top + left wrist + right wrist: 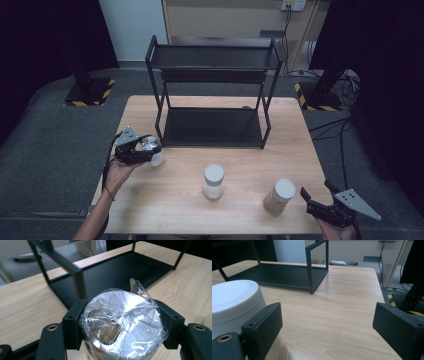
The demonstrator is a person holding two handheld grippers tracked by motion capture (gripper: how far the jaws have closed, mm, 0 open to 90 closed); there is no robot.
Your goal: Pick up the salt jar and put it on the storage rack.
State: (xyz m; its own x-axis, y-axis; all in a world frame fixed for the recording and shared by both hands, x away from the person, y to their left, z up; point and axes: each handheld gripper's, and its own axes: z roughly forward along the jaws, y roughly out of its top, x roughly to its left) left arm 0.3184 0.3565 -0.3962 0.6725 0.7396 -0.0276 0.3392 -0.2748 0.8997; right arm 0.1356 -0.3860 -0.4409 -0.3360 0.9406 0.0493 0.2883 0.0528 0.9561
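Note:
My left gripper (pixel 148 151) is shut on a clear jar (pixel 155 159) whose top is covered with crinkled plastic wrap, near the table's left edge. In the left gripper view the black jaws press on both sides of the wrapped jar (pixel 122 325), which has brown contents under the film. A white-lidded jar (pixel 214 181) stands at the table's middle front. Another white-lidded jar (pixel 279 196) with tan contents stands at the front right. My right gripper (pixel 316 193) is open just right of it; in the right gripper view this jar (pixel 234 302) sits outside the left jaw.
A black two-tier metal rack (pixel 212 127) stands at the back middle of the wooden table (pixel 250 160), its lower shelf just beyond the held jar. Dark floor and black stands surround the table.

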